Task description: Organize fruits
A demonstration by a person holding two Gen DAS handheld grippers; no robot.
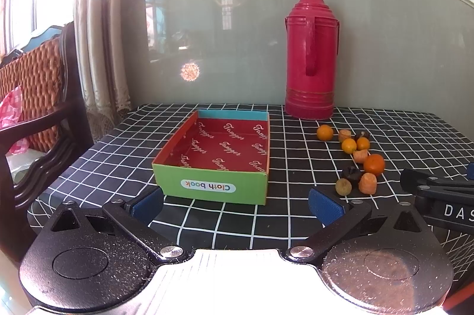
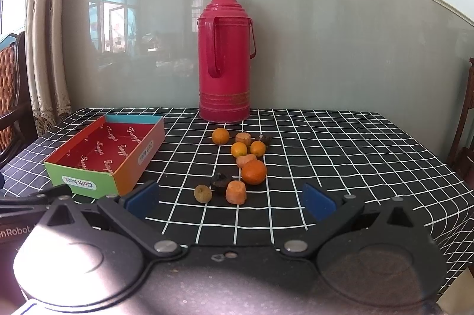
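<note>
Both grippers spread wide and empty over the checked desk.

In the left wrist view, the left gripper hung with its jaws wide apart, nothing between them, before the open box (labelled "Cloth book") near the desk's front edge; the fruits lay scattered right of the box, the red thermos at the back edge. In the right wrist view, the right gripper also gaped empty, near the closest fruits, with the box towards the left edge.
</note>
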